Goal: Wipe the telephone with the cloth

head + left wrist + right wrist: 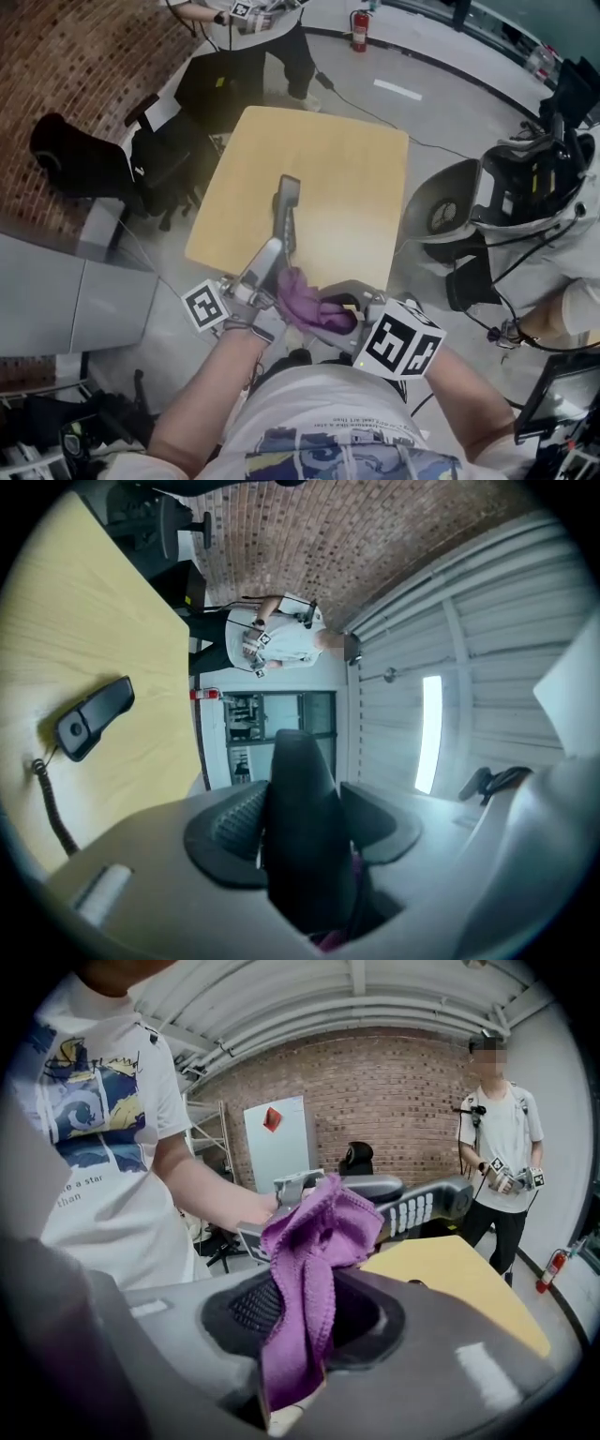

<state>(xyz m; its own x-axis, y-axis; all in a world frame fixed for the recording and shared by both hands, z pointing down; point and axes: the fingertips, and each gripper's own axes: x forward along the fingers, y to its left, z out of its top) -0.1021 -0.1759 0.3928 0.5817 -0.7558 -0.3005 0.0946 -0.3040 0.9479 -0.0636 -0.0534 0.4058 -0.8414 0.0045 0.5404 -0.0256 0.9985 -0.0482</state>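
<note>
Left gripper [302,822]: jaws stand wide and are clamped on the telephone [300,799]. Its dark body fills the gap between both pads and blocks most of what lies ahead in the left gripper view. A sliver of purple shows low in the throat, too small to place.

In the head view the telephone [286,214] sticks out from the left gripper [270,262] over the table [347,178], centre frame, lifted off the top. The keypad [415,1211] only shows in the right gripper view, and the far end of the body is partly hidden behind the cloth there.

Right gripper [309,1321]: jaws nipped on the cloth [314,1241], which is pinched low between the pads. It rises in a purple bunch above them, and the grip point itself is buried in folds.

Head view puts the cloth [302,298] just below centre, between the right gripper [339,311] and the near end of the telephone. The bunch looks pressed against the body left of the keypad, but the cloth covers the actual contact.

A separate dark elongated piece [94,719] with a coiled cord [52,803] lies flat on the table [103,602], left of frame in the left gripper view. Can't tell if it is the handset or the base. The cord runs out of sight behind the gripper body. In the head view I can't pick that piece out from the held telephone.

A second person [502,1138] stands past the table's far edge, cut off at the top of the head view. A fire extinguisher [360,30] is at upper right.
</note>
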